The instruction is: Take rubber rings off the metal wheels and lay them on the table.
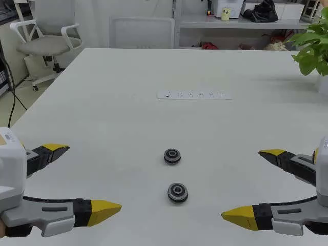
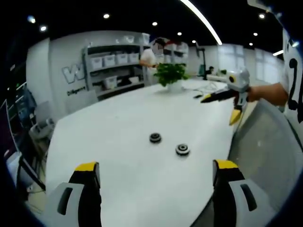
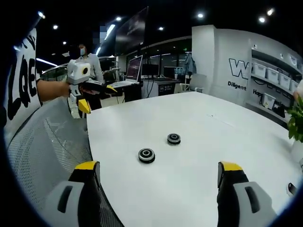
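Note:
Two small metal wheels with black rubber rings lie flat on the white table: the far wheel (image 1: 172,156) (image 2: 155,137) (image 3: 173,138) and the near wheel (image 1: 178,192) (image 2: 182,149) (image 3: 146,155). My left gripper (image 1: 78,180) (image 2: 156,172) is held open at the table's left, well apart from both wheels. At the right, my right gripper (image 1: 251,184) (image 3: 156,172) stands open too, with nothing between its yellow-tipped jaws. Each gripper also appears across the table in the other's view: right gripper (image 2: 222,105), left gripper (image 3: 90,97).
A white power strip (image 1: 194,95) lies flat beyond the wheels. A potted green plant (image 1: 313,48) (image 2: 171,75) stands at the far right edge. Office chairs (image 1: 43,38) and shelving sit behind the table (image 1: 128,118). A mesh chair back (image 3: 52,146) is close to the near edge.

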### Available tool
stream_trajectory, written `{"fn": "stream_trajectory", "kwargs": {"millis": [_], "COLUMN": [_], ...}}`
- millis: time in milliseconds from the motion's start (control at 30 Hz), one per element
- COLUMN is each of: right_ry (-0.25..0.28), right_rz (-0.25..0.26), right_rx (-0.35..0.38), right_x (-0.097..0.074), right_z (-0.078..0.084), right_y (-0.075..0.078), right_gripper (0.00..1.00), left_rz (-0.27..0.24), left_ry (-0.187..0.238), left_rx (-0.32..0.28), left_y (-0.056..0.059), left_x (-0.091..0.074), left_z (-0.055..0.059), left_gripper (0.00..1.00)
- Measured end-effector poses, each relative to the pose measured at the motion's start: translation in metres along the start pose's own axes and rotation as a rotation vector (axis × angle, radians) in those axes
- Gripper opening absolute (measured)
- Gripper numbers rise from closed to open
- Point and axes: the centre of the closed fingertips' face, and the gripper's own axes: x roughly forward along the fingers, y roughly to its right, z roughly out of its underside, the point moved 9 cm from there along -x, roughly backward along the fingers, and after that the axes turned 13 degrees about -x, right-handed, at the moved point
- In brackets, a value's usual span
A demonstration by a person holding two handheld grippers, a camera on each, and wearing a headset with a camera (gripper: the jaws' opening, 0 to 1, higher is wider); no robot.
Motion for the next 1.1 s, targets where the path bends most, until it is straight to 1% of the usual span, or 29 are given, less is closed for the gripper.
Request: {"fn": "stream_trajectory", "kwargs": {"millis": [600,1100], "right_ry": [-0.001,-0.008], "right_rz": [-0.004,-0.010], "right_rx": [-0.010,-0.012], "right_x": [0.0009,0.0013], "right_z": [-0.0002,0.0024], "right_y": [0.0037,0.0065], "right_gripper": [1.00,1.00], "left_rz": [-0.002,0.005], "left_ry": [-0.003,-0.014], "left_rx": [0.001,0.011], "left_y": [-0.0022,-0.0030], "left_x": [0.0004,0.0028], "left_z": [0.0001,-0.0005], "left_gripper": [1.00,1.00]}}
